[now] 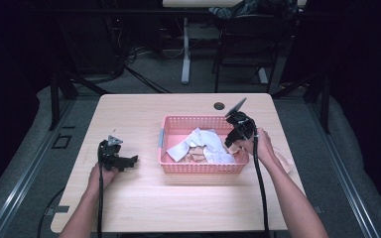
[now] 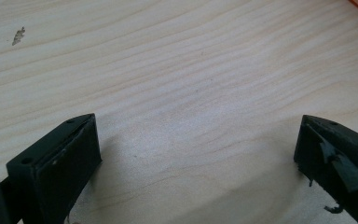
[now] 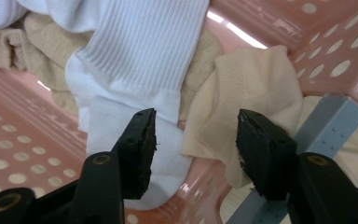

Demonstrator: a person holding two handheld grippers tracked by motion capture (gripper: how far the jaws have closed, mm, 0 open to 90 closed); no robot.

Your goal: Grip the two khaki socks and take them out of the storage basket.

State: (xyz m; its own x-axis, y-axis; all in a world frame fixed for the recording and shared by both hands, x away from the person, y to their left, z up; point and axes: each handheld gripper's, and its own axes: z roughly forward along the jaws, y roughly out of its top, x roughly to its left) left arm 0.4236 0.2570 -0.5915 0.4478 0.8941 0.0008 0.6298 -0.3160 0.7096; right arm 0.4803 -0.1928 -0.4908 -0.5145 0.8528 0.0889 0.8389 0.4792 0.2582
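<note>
A pink perforated basket [image 1: 198, 168] stands mid-table with white and beige socks heaped in it. My right gripper [image 1: 230, 144] dips into its right end. In the right gripper view its jaws [image 3: 196, 140] stand apart just above a white ribbed sock [image 3: 140, 51] and a beige sock [image 3: 251, 84]. The beige sock's edge lies in the gap, and neither pad presses on it. My left gripper [image 1: 129, 161] rests low over the table left of the basket. Its jaws [image 2: 198, 149] are wide open above bare wood.
The basket has grey handles [image 3: 326, 126] at its ends. A beige cloth [image 1: 283, 158] lies on the table beside its right end, under my right forearm. A round cable hole [image 1: 219, 106] sits near the far edge. Chairs and table legs stand beyond.
</note>
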